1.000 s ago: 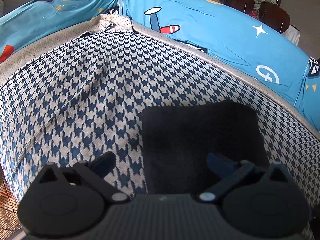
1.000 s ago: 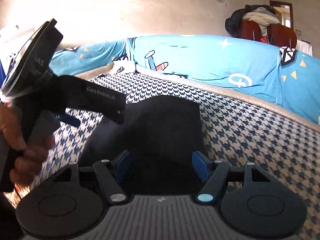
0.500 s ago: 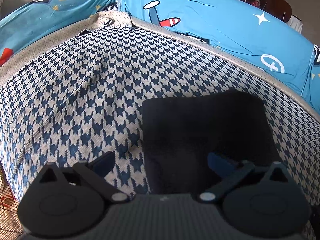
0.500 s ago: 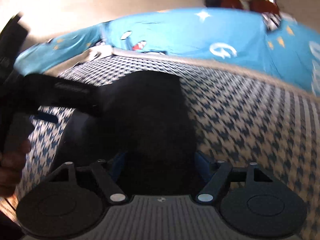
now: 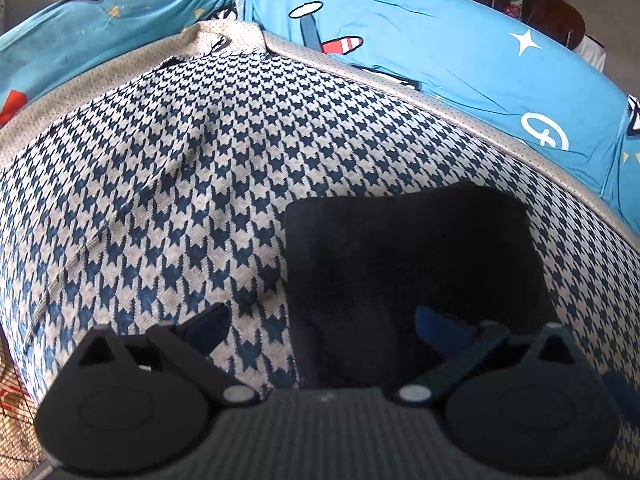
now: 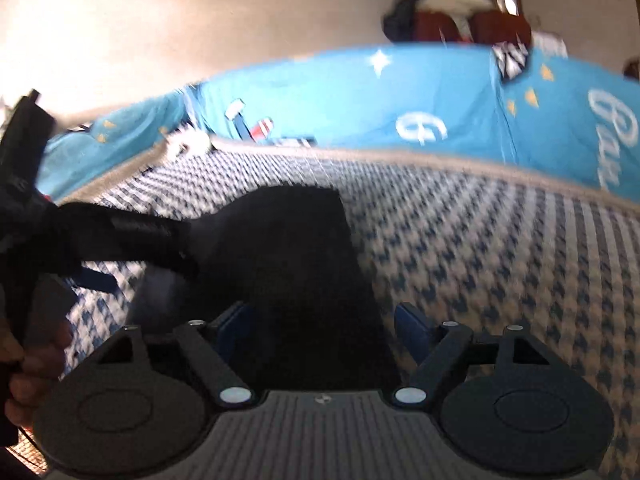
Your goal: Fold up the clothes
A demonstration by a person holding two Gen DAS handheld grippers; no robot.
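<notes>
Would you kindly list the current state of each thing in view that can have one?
black garment: folded into a compact block, lying flat on the houndstooth cover.
left claw: open, holding nothing, over the garment's near left edge.
right claw: open, jaws just widened, garment's near end between them, not pinched.
blue printed sheet: spread behind the cover.

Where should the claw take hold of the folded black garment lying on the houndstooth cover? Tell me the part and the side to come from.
Probably the near left corner of the folded black garment, approached from the left over the bare houndstooth cover. That edge is straight and exposed, and the garment lies flat, so one finger would likely have to slide under it. The left claw is open, straddling that edge.
</notes>
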